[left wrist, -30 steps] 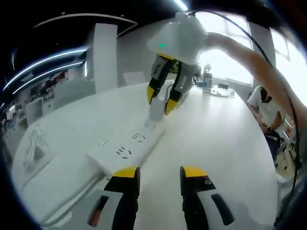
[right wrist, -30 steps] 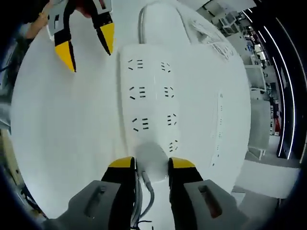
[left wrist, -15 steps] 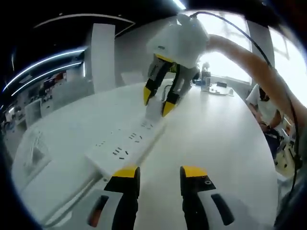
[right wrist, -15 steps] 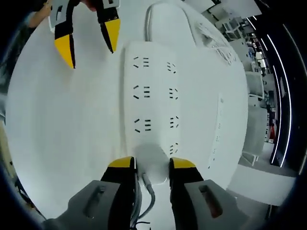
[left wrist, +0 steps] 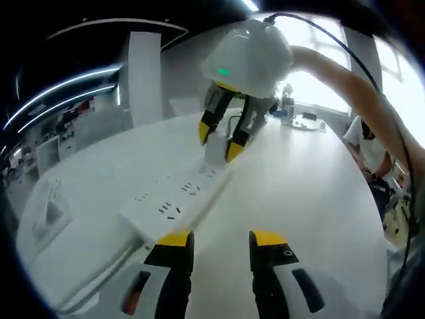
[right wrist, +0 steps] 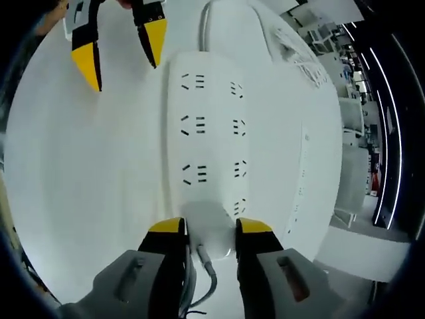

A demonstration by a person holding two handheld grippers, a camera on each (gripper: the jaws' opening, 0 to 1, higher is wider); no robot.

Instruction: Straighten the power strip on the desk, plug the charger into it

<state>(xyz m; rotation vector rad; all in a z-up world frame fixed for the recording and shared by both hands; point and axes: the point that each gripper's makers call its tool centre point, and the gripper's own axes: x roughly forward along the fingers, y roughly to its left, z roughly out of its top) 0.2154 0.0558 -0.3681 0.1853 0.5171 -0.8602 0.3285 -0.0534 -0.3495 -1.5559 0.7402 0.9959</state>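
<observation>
Desk [right wrist: 86, 166]: white, broad, carrying everything else; bare surface on both sides of the strip.
Power strip [right wrist: 207, 126]: white, long, flat on the desk, 2 columns of sockets along its top; in the left gripper view [left wrist: 174, 207] it runs away from the camera toward the other gripper.
Strip cable [right wrist: 206, 16]: white, leaves the far end of the strip.
Right gripper [right wrist: 207, 226]: yellow-tipped jaws closed on the charger at the near end of the strip; seen from the left gripper view [left wrist: 216, 138] it stands over the strip's far end.
Left gripper [left wrist: 218, 238]: jaws apart, holding nothing, above the desk beside the strip's near end.
Charger [right wrist: 208, 222]: white block, sitting on the strip's end socket, between the right jaws; its cord trails down.
</observation>
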